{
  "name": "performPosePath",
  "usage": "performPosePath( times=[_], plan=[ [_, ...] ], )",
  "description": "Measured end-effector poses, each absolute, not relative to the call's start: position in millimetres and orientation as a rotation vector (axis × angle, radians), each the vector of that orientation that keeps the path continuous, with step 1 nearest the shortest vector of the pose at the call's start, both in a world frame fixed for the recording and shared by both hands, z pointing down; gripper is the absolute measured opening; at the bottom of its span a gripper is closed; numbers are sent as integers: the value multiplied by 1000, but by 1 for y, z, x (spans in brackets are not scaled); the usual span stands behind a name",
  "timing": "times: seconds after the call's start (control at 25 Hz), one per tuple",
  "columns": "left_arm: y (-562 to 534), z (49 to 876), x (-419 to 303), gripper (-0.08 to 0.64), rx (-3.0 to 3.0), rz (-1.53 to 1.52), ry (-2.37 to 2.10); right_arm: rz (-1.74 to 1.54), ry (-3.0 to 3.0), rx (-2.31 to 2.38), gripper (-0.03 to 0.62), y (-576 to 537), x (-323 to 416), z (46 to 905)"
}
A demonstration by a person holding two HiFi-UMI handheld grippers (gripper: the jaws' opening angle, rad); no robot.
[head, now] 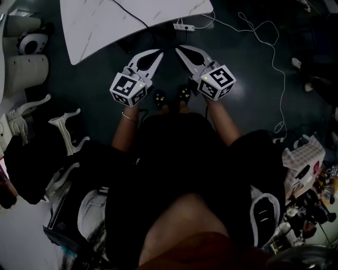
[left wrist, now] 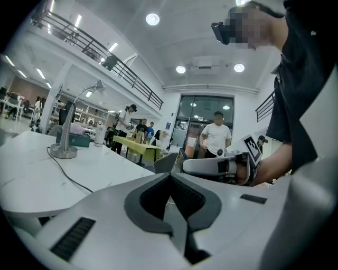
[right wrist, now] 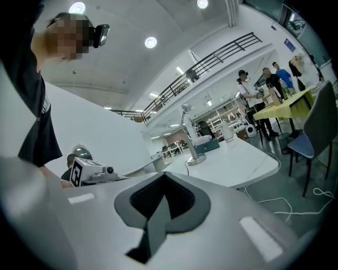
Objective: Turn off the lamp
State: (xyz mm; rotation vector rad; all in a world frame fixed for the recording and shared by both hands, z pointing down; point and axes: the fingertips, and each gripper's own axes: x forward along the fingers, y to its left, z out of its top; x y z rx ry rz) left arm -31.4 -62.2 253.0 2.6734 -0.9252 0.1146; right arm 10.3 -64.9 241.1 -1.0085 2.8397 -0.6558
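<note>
The lamp (left wrist: 65, 149) stands on the white table (left wrist: 31, 182): a round metal base, a thin curved stem and a small head high up. The right gripper view shows the lamp (right wrist: 196, 156) far off on the same table (right wrist: 240, 158). I cannot tell whether it is lit. In the head view the lamp is out of frame; only the table's near corner (head: 100, 26) and a black cable (head: 129, 13) show. My left gripper (head: 160, 51) and right gripper (head: 178, 48) hang side by side before that corner, tips close together, both shut on nothing. Their closed jaws fill the left gripper (left wrist: 170, 176) and right gripper (right wrist: 165, 176) views.
A teal box (left wrist: 80, 140) sits behind the lamp. A power strip (head: 184, 26) and a white cable (head: 266, 45) lie on the dark floor. Several people stand by a yellow-green table (left wrist: 134, 143), near a grey chair (right wrist: 312, 126). Clutter lines the floor on both sides of me.
</note>
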Motion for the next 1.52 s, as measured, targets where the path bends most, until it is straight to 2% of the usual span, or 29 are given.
performPosePath(
  times=[0.8,1.52],
  plan=[
    [-89,203,-12,6,2772,47,-927,-502,2834,-964,0,-77,29,176],
    [-93,200,-15,6,2762,51,-951,-494,2873,-938,0,-76,25,175]
  ],
)
